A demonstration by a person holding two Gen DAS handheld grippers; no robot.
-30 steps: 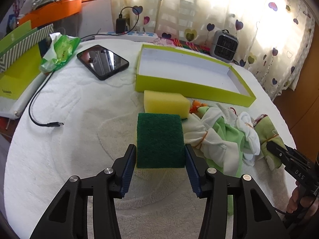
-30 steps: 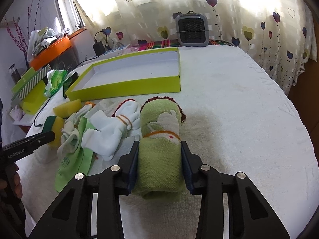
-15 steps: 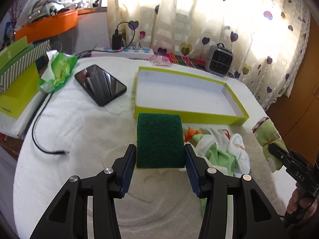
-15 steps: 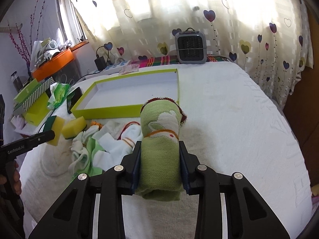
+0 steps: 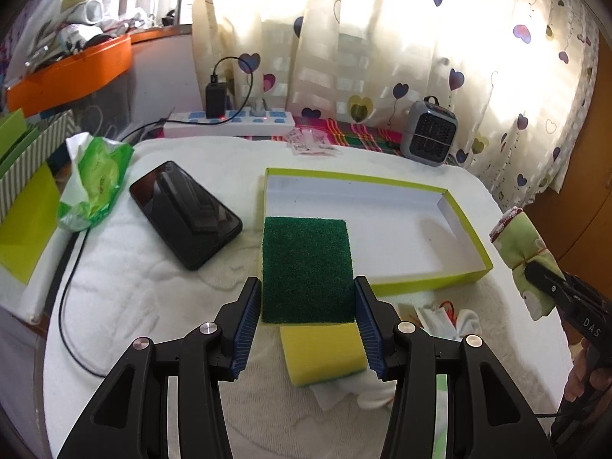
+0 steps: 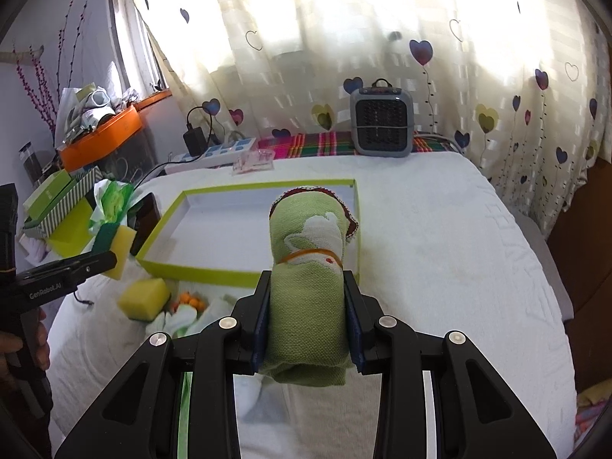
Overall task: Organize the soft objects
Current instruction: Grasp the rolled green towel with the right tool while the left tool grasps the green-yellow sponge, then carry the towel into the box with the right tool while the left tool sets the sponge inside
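Observation:
My left gripper (image 5: pixel 308 319) is shut on a dark green scouring sponge (image 5: pixel 308 267), held in the air just before the near wall of the lime-green tray (image 5: pixel 420 287). A yellow sponge (image 5: pixel 323 352) lies on the table under it. My right gripper (image 6: pixel 308 319) is shut on a rolled green towel (image 6: pixel 308 267) bound by an orange band, lifted above the table near the tray (image 6: pixel 199 269). From the left wrist view that towel (image 5: pixel 524 244) hangs at the far right. A heap of white and green cloths (image 6: pixel 183 315) lies beside the second yellow sponge (image 6: pixel 143 298).
A black phone (image 5: pixel 185 214) lies left of the tray. A green wipes pack (image 5: pixel 95 183), boxes and a black cable (image 5: pixel 67 302) crowd the left edge. A power strip (image 5: pixel 229 122) and a small grey heater (image 6: pixel 382 122) stand at the back by the curtain.
Both grippers have risen off the table and moved toward the tray, each carrying its object. The sponge now hangs over the yellow sponge; the towel has left the cloth heap.

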